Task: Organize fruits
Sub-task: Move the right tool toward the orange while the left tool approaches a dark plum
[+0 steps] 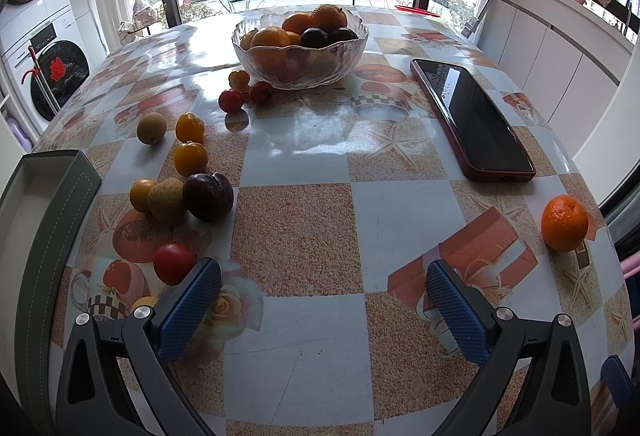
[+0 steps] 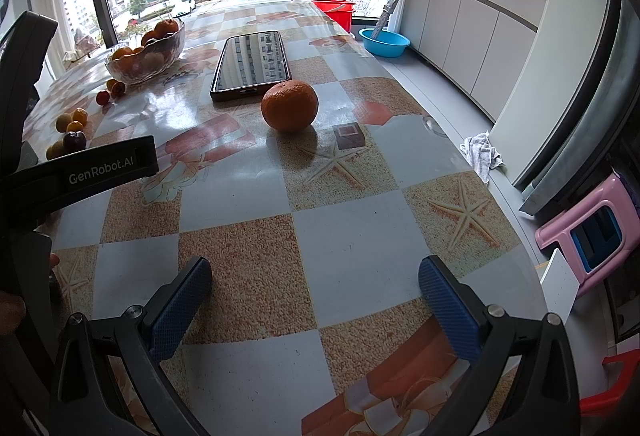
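Viewing order: left wrist camera first, then right wrist camera.

Left wrist view
Left gripper (image 1: 324,310): jaws spread wide, nothing between the blue pads (image 1: 192,310); it hangs over the checked tablecloth (image 1: 400,211).
Glass bowl (image 1: 301,49): stands at the far middle of the table, loaded with oranges (image 1: 310,21) and dark plums (image 1: 320,37).
Small fruits by bowl: two red-orange pieces and one red cherry tomato (image 1: 230,100) lie just in front of the bowl's left side.
Loose cluster, left: yellow tomatoes (image 1: 190,158), two tan longan-like fruits (image 1: 151,127), and a dark plum (image 1: 208,196) that touches the nearer tan fruit.
Red tomato (image 1: 174,262): lies just beside the tip of the left finger.
Tangerine (image 1: 564,223): sits alone near the right table edge, well apart from the bowl.
Phone (image 1: 472,117): lies flat, screen up, between bowl and tangerine.
Grey box (image 1: 52,195): open, at the left table edge.

Right wrist view
Right gripper (image 2: 316,308): jaws wide apart and empty, above the tablecloth.
Tangerine (image 2: 290,105): rests straight ahead of the fingers, just beside the near end of the phone (image 2: 251,64).
Glass bowl (image 2: 146,57): far left, fruit piled inside.
Left gripper body (image 2: 80,171): enters from the left edge.
Floor items: blue basin (image 2: 384,41), red bucket (image 2: 334,11), white cloth (image 2: 481,152), pink stool (image 2: 588,236).
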{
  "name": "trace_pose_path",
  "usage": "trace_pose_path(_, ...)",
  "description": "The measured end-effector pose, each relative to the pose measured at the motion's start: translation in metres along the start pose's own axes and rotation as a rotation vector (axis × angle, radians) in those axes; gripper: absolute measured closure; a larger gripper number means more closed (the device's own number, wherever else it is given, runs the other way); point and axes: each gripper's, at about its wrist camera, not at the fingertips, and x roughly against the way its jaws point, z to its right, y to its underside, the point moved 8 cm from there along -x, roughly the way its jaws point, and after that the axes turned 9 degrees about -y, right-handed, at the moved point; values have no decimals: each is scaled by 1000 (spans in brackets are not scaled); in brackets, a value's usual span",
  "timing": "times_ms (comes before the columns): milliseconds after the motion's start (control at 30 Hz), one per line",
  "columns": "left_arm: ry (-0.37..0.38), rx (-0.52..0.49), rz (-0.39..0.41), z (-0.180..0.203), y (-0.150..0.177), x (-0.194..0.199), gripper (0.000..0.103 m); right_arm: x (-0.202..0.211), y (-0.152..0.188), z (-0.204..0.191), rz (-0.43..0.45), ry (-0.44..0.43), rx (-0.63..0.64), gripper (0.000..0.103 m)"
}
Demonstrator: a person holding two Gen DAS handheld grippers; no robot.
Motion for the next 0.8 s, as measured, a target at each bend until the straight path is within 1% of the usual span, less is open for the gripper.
trace_pose_path(233,6,-7,-1,2,-2,-2,0,0,0,0,0,0,1,0)
trace_pose_path(333,37,-24,-9,3,-1,1,0,0,0,0,0,-1,0,0)
trace_pose_path(400,88,8,-9,-4,-3,7,0,0,0,0,1,0,0,0)
trace_pose_path(533,146,55,66,-27,-14,38,0,0,0,0,0,0,0,0)
trace_pose_path(600,223,49,124,-38,-13,62,0,0,0,0,1,0,0,0)
trace_pose_path(633,235,42,139,-43,-10,68,0,0,0,0,0,0,-1,0)
trace_pose_path(667,226,30,158,-51,-3,77,0,0,0,0,0,0,0,0)
trace_pose_path(700,214,28,160,-55,4,80,0,0,0,0,0,1,0,0)
trace_pose_path(733,217,19,133,-59,14,82,0,0,1,0,0,1,0,0)
trace_pose_path(767,225,8,97,-60,21,83,0,0,0,1,0,0,0,0)
trace_pose_path(800,229,-8,37,-60,35,81,0,0,0,0,0,-1,1,0)
